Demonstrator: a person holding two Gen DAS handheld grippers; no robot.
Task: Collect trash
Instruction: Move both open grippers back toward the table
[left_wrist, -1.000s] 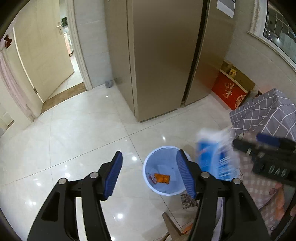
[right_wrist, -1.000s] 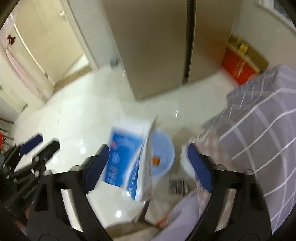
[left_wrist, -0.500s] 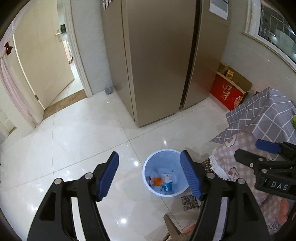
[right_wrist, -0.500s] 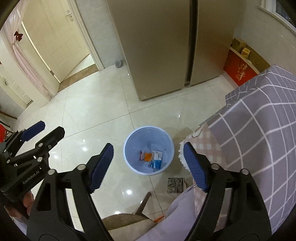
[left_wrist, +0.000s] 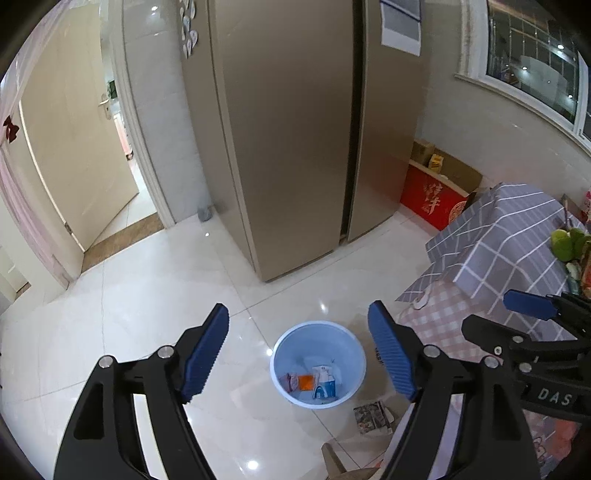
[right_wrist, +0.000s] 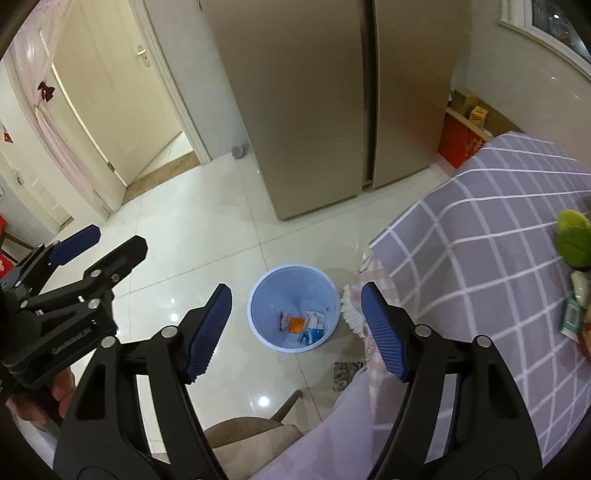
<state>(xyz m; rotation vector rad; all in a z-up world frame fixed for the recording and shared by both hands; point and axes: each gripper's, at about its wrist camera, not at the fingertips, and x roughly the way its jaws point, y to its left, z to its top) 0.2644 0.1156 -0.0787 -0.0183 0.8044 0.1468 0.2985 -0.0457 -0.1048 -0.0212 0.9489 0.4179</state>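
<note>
While a second ago it was falling, the blue carton (right_wrist: 313, 328) lies in the bin (right_wrist: 258, 295); both grippers' fingers spread, empty.

Open floor (right_wrist: 192, 236) left of the bin (right_wrist: 258, 295), cloth-draped counter (right_wrist: 480, 236) crowding its right rim.

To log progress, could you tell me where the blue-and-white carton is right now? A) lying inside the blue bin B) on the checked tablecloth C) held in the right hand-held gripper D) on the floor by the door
A: the blue-and-white carton lies inside the blue bin, beside an orange wrapper.
</note>
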